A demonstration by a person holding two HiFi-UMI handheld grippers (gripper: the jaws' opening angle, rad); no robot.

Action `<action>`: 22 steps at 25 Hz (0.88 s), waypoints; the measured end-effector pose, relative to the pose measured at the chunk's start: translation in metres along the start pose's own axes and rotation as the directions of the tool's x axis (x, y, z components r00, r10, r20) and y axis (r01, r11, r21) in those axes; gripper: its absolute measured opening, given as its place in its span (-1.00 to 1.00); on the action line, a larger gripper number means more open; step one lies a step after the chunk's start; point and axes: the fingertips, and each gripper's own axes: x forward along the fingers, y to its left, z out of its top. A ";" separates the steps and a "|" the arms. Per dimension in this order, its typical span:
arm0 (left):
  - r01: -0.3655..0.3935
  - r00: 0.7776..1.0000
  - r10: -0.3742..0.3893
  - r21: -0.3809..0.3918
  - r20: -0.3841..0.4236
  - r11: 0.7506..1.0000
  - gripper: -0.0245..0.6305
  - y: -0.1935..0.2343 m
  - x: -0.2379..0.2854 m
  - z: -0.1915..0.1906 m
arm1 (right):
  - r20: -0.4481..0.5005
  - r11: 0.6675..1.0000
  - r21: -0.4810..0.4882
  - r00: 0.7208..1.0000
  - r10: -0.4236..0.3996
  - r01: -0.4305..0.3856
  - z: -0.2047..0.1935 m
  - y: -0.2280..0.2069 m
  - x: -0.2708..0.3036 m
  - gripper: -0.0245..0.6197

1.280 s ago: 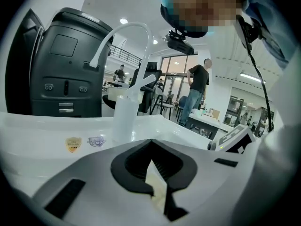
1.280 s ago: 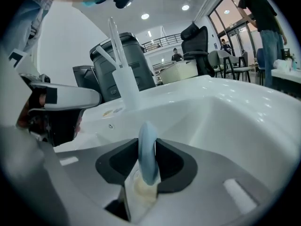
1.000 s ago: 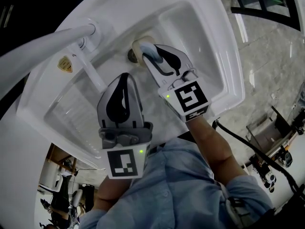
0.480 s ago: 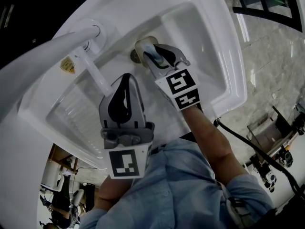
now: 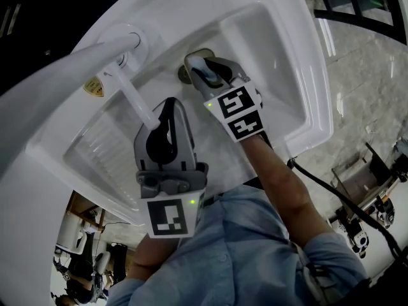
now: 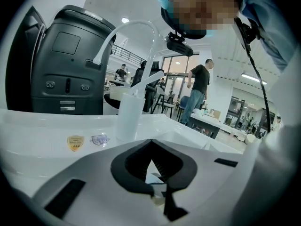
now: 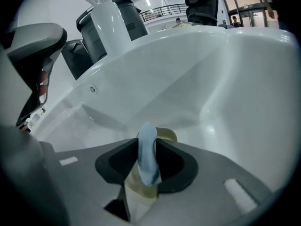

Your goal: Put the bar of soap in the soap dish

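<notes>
right tongs (image 5: 205, 71) clamp the blue bar of soap (image 7: 148, 157) over the soap dish (image 7: 168, 135) in the sink (image 5: 274, 62), jaws just easing apart; next, release fully. left tongs (image 5: 167, 110) together, empty.

The head view looks steeply down on the sink (image 5: 307, 43); the 2 gripper views look low and close across its basin.

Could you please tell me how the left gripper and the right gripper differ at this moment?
The right gripper pinches the pale blue bar of soap on edge, its jaws just easing open; the left gripper is shut on nothing. The right gripper tips steeply down at the yellowish soap dish in the sink; the left gripper sits flatter, near the tap. Both are the same grey hand-held tool.
</notes>
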 end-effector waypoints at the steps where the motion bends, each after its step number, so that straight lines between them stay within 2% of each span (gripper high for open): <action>1: -0.001 1.000 0.001 0.000 0.001 1.000 -0.91 0.000 0.000 0.000 | 0.000 1.000 -0.004 1.000 -0.005 0.005 0.000 -0.001 -0.001 -0.55; 15: -0.021 1.000 0.021 0.000 0.018 1.000 -0.91 0.005 -0.013 0.002 | 0.058 0.998 -0.024 0.997 -0.052 0.054 0.007 -0.007 -0.021 -0.46; 18: -0.027 0.999 0.027 0.008 0.031 1.000 -0.91 0.004 -0.019 0.005 | 0.102 0.998 -0.027 0.994 -0.050 0.053 0.017 -0.002 -0.034 -0.46; 22: -0.034 0.997 0.033 0.019 0.072 0.999 -0.91 -0.004 -0.039 0.019 | 0.206 0.999 -0.025 0.978 -0.034 0.040 0.041 0.017 -0.074 -0.47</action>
